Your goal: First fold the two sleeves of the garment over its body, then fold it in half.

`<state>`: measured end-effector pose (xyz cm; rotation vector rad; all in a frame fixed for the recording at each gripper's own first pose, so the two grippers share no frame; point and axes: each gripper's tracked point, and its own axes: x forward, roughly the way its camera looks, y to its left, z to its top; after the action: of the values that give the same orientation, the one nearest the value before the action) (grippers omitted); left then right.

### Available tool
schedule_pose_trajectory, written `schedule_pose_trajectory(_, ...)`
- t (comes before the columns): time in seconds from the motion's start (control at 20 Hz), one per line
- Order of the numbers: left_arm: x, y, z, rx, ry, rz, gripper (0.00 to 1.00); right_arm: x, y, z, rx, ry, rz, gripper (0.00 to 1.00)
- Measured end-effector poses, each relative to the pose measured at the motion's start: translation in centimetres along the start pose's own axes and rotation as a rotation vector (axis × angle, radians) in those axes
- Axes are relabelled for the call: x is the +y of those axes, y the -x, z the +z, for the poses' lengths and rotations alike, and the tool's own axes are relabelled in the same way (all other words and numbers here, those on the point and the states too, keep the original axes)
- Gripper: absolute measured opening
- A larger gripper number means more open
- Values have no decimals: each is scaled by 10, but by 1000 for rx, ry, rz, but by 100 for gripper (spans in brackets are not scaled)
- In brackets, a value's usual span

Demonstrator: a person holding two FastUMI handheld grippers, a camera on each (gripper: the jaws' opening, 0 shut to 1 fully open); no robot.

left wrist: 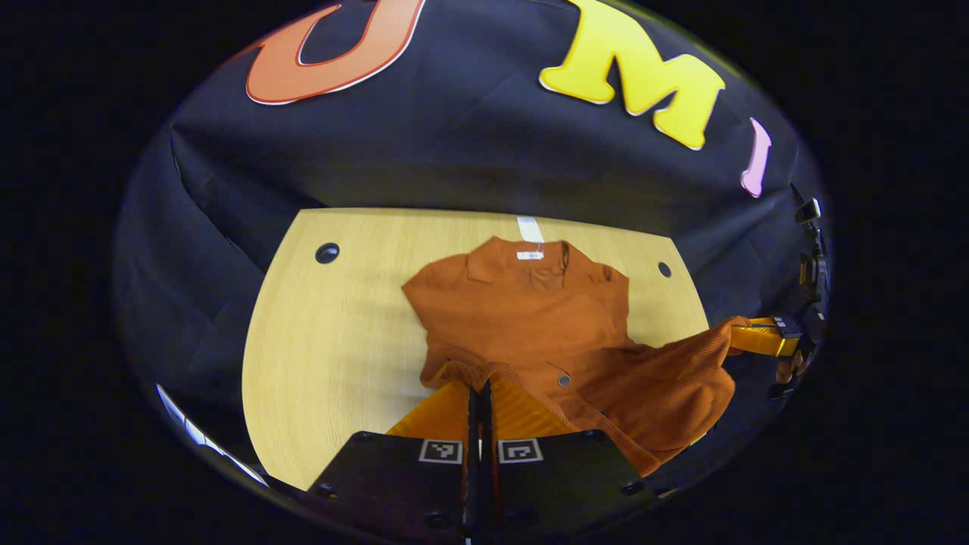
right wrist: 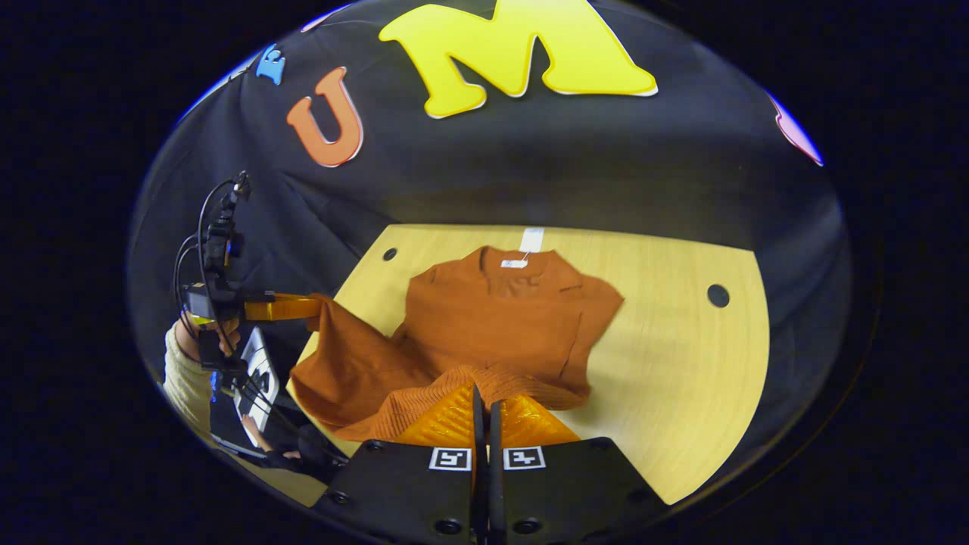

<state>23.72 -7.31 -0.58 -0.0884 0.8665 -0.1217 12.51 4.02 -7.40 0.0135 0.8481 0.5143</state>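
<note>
Both tongs, left (left wrist: 478, 393) and right (right wrist: 484, 401), pinch the rust garment's (left wrist: 522, 310) hem above a pale wooden table (left wrist: 333, 348).

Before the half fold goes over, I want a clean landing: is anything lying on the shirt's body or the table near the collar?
Nothing visible does. The garment lies flat toward the collar and label, and the table beside it is bare wood. Both grippers hold the hem.

Rust garment (left wrist: 522, 318) on wooden table (left wrist: 333, 341)
</note>
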Motion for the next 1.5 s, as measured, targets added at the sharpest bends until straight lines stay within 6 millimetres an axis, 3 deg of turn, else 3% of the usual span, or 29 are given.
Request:
schedule_pose_trajectory(0.15,13,-35,28,-15,40,28,3,-7,-33,44,-61,-21,-25,1)
schedule_pose_trajectory(0.25,24,-69,48,-24,77,41,3,-25,-67,57,-61,-49,-71,1)
schedule_pose_trajectory(0.4,43,-130,68,-20,105,70,3,-63,-130,78,-68,-101,-133,1)
schedule_pose_trajectory(0.55,60,-199,71,1,-24,125,7,-108,-200,93,-81,-174,-191,1)
schedule_pose_trajectory(0.65,67,-233,69,3,-66,149,3,-139,-240,85,-61,-245,-235,1)
schedule_pose_trajectory(0.75,73,-249,64,-12,-48,169,3,-171,-264,60,-7,-326,-297,1)
schedule_pose_trajectory(0.8,72,-250,63,-27,-18,158,3,-171,-267,54,2,-393,-281,1)
schedule_pose_trajectory(0.9,73,-257,61,-67,51,129,3,-169,-260,60,-50,-531,-223,1)
schedule_pose_trajectory(1.15,67,-249,71,-122,131,51,7,-170,-258,64,-111,-695,-130,7)
schedule_pose_trajectory(1.2,61,-249,73,-135,158,26,14,-170,-257,66,-121,-723,-117,6)
schedule_pose_trajectory(1.35,39,-247,80,-164,229,-71,3,-167,-254,74,-152,-781,-74,7)
schedule_pose_trajectory(1.45,30,-249,82,-174,244,-100,47,-166,-249,86,-182,-798,-50,7)
schedule_pose_trajectory(1.5,28,-249,84,-184,252,-116,52,-166,-244,92,-208,-818,-26,10)
